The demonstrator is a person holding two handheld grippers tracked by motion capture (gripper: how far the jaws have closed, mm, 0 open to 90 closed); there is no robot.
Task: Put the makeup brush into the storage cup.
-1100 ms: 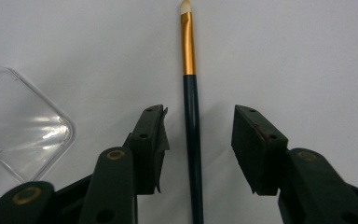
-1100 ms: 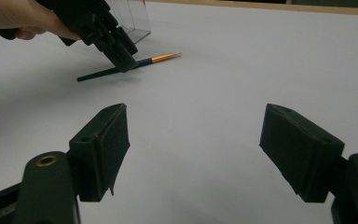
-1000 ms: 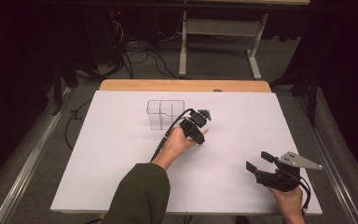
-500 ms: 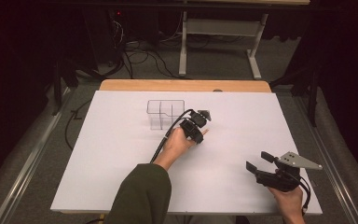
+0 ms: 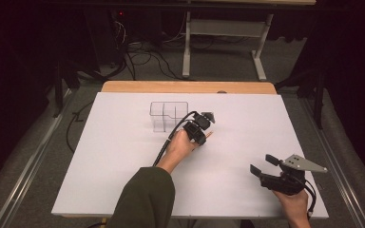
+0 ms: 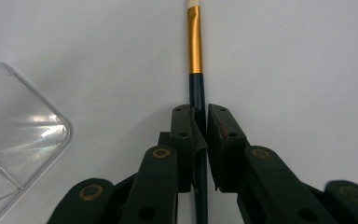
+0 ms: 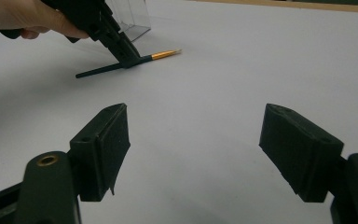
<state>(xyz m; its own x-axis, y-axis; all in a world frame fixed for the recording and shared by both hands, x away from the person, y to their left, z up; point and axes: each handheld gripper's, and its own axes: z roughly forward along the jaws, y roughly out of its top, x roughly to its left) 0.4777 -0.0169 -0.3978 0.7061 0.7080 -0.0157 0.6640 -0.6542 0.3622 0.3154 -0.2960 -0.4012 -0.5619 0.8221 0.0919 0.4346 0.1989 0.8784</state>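
Observation:
A thin brush [image 6: 196,46] with a dark handle and a gold ferrule lies on the white table. My left gripper [image 6: 199,123] points down at it, and its jaws have just been closing. The pads now press the handle from both sides. In the high view the left gripper [image 5: 204,134] sits mid-table, just right of a clear plastic box [image 5: 168,116]. The right gripper view shows the brush [image 7: 163,54] pinned under that gripper's tips [image 7: 123,51]. My right gripper [image 5: 262,164] rests at the near right with its jaws wide apart and nothing between them [image 7: 196,154].
The clear compartment box [image 6: 14,140] stands close to the brush's left side. A white sheet [image 5: 123,166] covers the table, with a wooden strip [image 5: 185,87] along the far edge. Cables and a metal stand [image 5: 218,42] lie on the floor beyond.

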